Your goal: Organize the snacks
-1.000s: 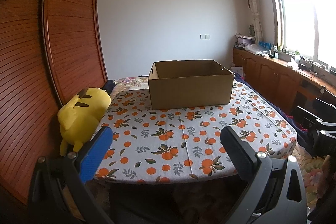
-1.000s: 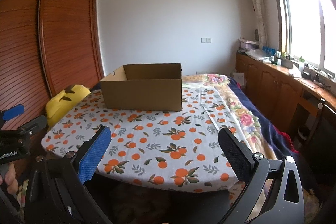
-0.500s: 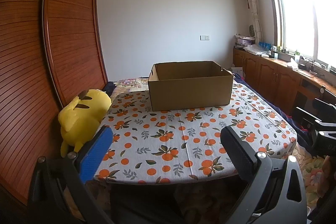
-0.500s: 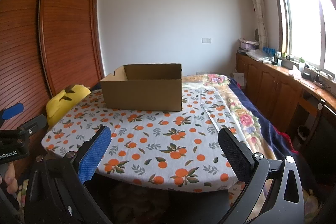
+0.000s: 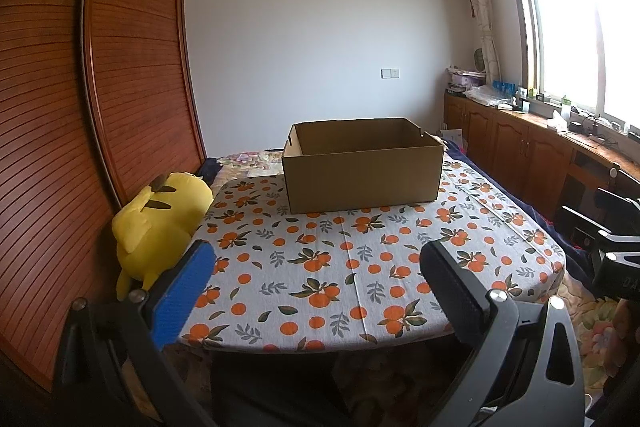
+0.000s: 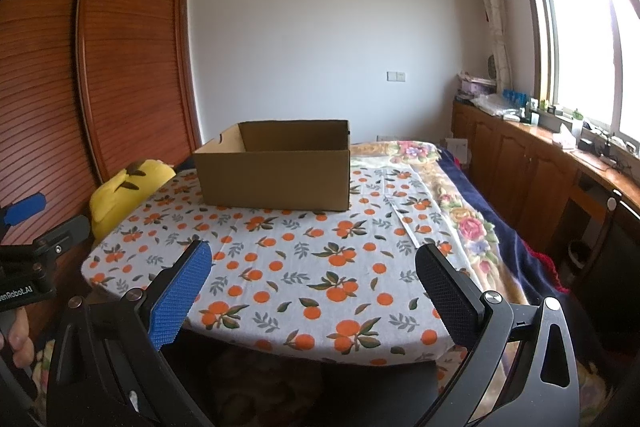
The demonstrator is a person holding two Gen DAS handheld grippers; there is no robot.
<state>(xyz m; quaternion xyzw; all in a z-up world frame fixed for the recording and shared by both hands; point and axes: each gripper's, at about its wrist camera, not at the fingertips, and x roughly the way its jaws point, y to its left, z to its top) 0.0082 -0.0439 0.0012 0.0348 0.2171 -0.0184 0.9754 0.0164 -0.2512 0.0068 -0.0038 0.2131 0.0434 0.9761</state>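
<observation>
An open brown cardboard box stands at the far side of a table covered with an orange-print cloth. Its inside is hidden from both views. No snacks show on the table. My left gripper hangs open in front of the table's near edge, nothing between its fingers. My right gripper is open too, at the near edge and right of the left one. The left gripper's body shows at the left border of the right wrist view, held by a hand.
A yellow plush toy leans at the table's left edge against a wooden slatted wardrobe. A bed with floral bedding lies to the right. Wooden cabinets run under the window. A dark chair stands at right.
Both views have shifted slightly, as if the grippers drew back and up a little from the table. Both grippers stay open.
</observation>
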